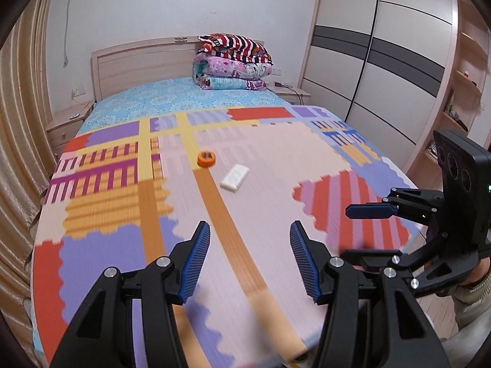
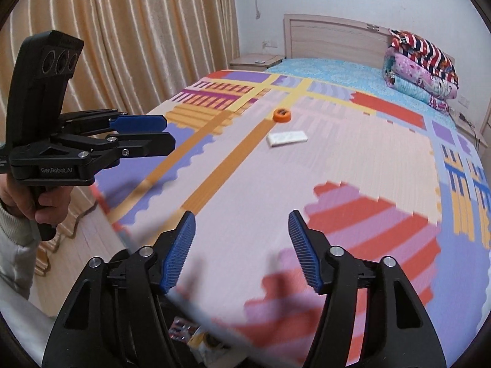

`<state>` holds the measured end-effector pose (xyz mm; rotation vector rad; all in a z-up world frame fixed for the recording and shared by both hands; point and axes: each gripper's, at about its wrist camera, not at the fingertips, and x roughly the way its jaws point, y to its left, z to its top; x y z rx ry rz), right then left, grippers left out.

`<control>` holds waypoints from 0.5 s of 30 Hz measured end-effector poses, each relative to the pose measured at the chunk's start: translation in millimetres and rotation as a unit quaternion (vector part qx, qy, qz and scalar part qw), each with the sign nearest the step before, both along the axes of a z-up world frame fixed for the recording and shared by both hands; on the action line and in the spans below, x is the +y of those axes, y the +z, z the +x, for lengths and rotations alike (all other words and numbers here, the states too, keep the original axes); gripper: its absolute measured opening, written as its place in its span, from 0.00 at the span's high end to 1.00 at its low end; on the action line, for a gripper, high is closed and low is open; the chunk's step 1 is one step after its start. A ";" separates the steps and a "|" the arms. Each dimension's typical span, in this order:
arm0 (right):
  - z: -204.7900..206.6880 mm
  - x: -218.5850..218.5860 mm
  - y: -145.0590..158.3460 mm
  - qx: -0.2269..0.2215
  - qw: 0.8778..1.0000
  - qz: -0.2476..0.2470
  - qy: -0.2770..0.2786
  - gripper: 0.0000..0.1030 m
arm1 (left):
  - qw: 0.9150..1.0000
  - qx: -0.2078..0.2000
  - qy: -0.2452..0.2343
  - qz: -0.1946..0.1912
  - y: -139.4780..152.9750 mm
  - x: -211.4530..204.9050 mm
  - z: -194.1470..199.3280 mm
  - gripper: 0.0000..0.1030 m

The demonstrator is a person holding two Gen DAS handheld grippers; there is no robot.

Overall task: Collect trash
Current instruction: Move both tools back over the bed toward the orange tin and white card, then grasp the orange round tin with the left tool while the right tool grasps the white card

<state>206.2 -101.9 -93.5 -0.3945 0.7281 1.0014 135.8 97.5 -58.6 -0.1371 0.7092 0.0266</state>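
Orange round cap (image 1: 206, 159), white flat packet (image 1: 235, 177) just beside it, both lying on patterned mat (image 1: 270, 141)

Round lid (image 1: 206, 159) and packet (image 1: 235, 177) side by side on mat (image 1: 270, 153)

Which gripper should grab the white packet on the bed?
Probably the right gripper: the white packet lies almost dead ahead of its open, empty jaws, though far. Close call.
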 end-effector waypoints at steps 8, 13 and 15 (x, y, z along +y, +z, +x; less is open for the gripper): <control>36.9 33.5 -4.8 -0.002 1.000 -0.015 0.002 0.38 | 1.000 0.016 0.007 0.004 -8.6 31.7 63.3 0.49; 51.5 51.8 -10.2 -0.016 0.999 -0.033 0.003 0.38 | 0.999 0.030 0.000 0.016 -18.9 40.2 98.1 0.49; 60.1 59.8 -13.6 -0.021 0.999 -0.042 0.001 0.37 | 0.999 0.040 0.001 0.023 -26.2 45.3 115.3 0.49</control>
